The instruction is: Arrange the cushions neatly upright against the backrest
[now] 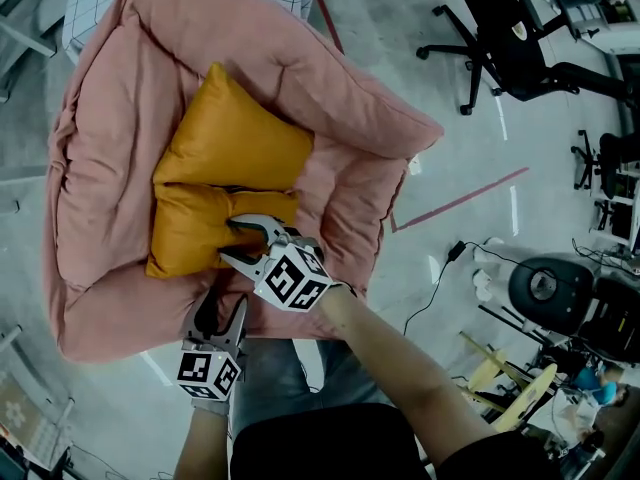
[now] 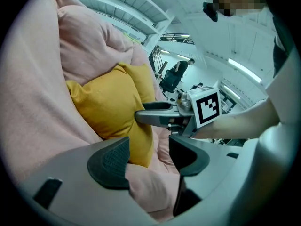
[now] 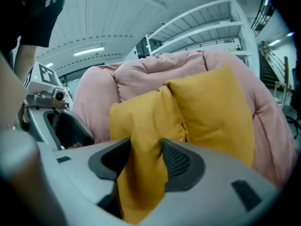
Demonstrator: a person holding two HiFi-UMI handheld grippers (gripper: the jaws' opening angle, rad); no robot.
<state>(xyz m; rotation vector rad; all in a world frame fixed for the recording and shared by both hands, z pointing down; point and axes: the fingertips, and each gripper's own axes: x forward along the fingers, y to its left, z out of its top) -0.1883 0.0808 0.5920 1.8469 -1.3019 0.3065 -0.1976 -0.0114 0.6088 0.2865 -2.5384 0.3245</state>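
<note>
Two mustard-yellow cushions lie on a big pink padded seat [image 1: 110,148]. The far cushion [image 1: 235,138] leans toward the pink backrest [image 3: 155,69]. The near cushion [image 1: 190,233] lies lower, in front of it. My right gripper [image 1: 240,240] is shut on the near cushion's right edge; in the right gripper view a fold of yellow fabric [image 3: 141,121] fills the gap between both pads. My left gripper [image 1: 222,303] hovers open over the seat's front rim, with only pink fabric beneath its jaws [image 2: 148,159]. The left gripper view also shows the right gripper's fingers [image 2: 155,117] against the near cushion [image 2: 103,107].
The seat stands on a grey floor with a red tape line [image 1: 460,203] to its right. Black office chairs [image 1: 510,38] stand at the back right. Cables, a round black machine [image 1: 545,288] and wooden pieces [image 1: 510,368] lie at the right. The person's legs are at the bottom.
</note>
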